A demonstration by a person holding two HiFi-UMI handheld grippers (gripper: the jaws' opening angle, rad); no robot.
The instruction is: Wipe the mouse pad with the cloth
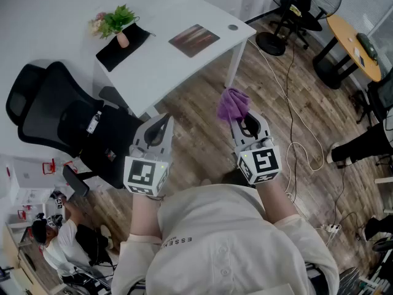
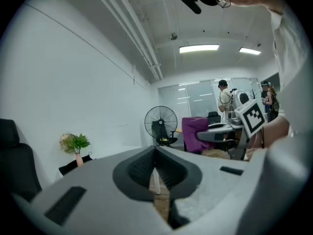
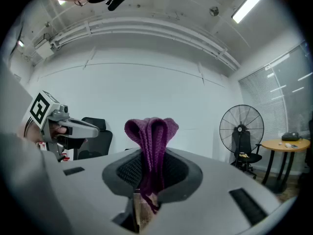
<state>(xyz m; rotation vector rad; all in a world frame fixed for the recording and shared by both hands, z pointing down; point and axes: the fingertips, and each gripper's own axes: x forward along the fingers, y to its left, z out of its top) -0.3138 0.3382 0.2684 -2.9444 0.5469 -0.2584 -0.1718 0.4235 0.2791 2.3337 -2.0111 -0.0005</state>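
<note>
Cloth (image 3: 150,131) looks soft, light and floppy, pinched mid-fold in the clamped right gripper (image 1: 241,123); left gripper (image 1: 163,123) closed on nothing.

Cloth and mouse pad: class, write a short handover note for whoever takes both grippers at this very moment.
Right gripper: shut on the purple cloth, held in the air over the wood floor, short of the desk.
Left gripper: jaws together, nothing between them, level beside the right one.
On the desk: a brown pad near the middle and a black pad at the left end with a potted plant on it.
Done: the cloth is in hand.
Left: carry the cloth to the mouse pad and wipe it. The cloth touches neither pad yet.
</note>
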